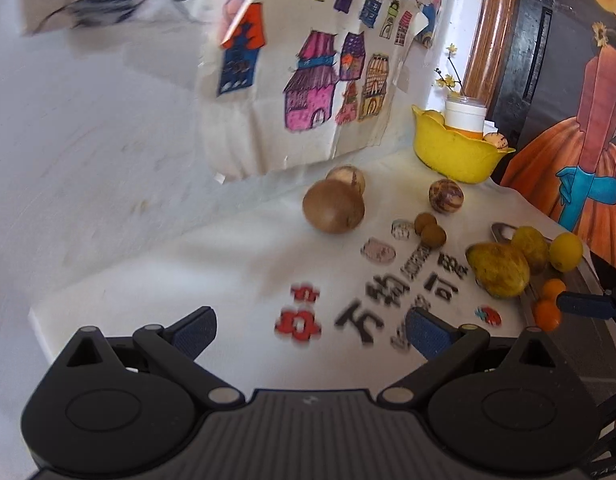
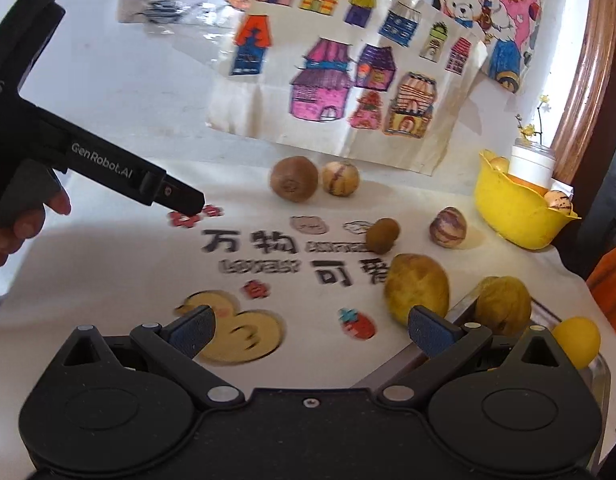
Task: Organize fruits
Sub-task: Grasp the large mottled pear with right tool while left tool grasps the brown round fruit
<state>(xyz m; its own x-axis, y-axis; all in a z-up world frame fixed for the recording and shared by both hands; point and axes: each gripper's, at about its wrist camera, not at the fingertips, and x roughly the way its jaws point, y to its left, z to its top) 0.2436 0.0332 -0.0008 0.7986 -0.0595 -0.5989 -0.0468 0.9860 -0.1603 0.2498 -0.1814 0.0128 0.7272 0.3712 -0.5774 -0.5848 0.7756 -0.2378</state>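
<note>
Fruits lie on a white printed cloth (image 2: 120,272). A brown kiwi (image 2: 294,179) and a striped round fruit (image 2: 340,178) sit at the back, two small brown longans (image 2: 382,235) and another striped fruit (image 2: 448,226) in the middle. A yellow-green mango (image 2: 417,289) lies by a metal tray (image 2: 600,372) that holds a wrinkled yellow fruit (image 2: 503,304) and a lemon (image 2: 577,341). A yellow bowl (image 2: 520,212) holds fruit at the back right. My right gripper (image 2: 310,330) is open and empty above the cloth. My left gripper (image 1: 312,330) is open and empty; its body (image 2: 92,160) shows at the left.
A white cup (image 1: 465,116) stands in the bowl (image 1: 452,152). Two small oranges (image 1: 550,300) lie on the tray's near side. A drawing of coloured houses (image 2: 340,84) hangs on the back wall. The cloth's edge drops off at the left (image 1: 40,316).
</note>
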